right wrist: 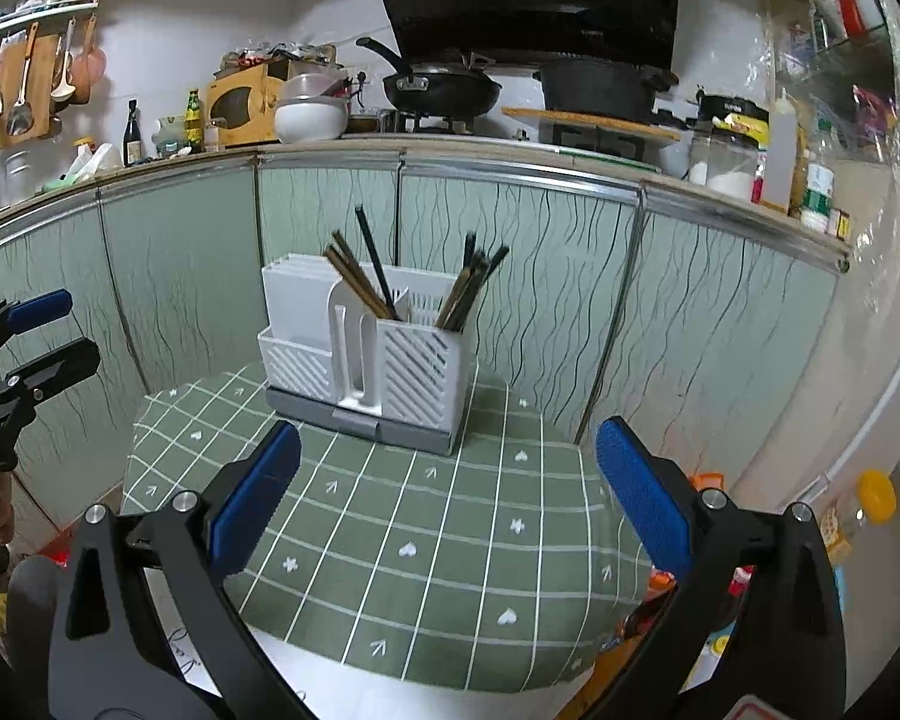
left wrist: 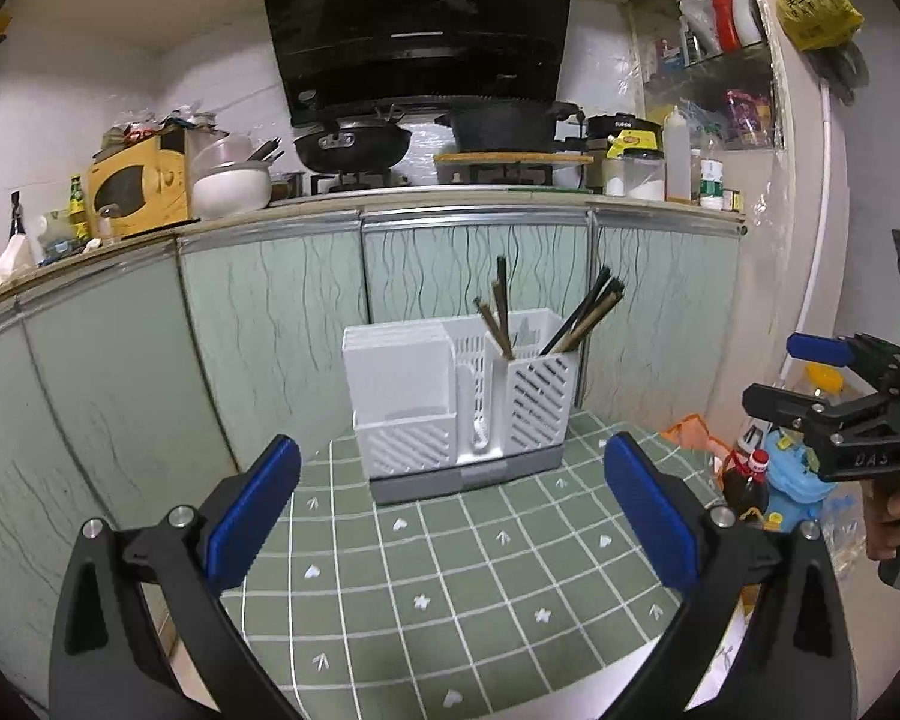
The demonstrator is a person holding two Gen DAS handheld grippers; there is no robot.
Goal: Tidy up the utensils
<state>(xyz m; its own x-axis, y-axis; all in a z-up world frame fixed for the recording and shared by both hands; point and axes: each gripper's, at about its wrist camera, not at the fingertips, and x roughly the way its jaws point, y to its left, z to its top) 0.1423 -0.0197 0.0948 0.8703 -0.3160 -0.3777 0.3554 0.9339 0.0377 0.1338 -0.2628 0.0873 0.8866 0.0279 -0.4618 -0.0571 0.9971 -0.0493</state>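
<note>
Left wrist view: the left gripper [left wrist: 453,510] hangs released, jaws wide and holding nothing, over the green checked table [left wrist: 450,600]. A white utensil holder [left wrist: 459,402] stands at the table's far edge, chopsticks [left wrist: 582,315] upright in its right compartments. The right gripper [left wrist: 810,378] hovers off the table's right edge, also parted

Right wrist view: the right gripper [right wrist: 449,492] is released and empty. Nothing blocks the holder [right wrist: 366,354]. Sorting seems nearly done or unstarted; next likely a reach for the chopsticks [right wrist: 471,288]
</note>
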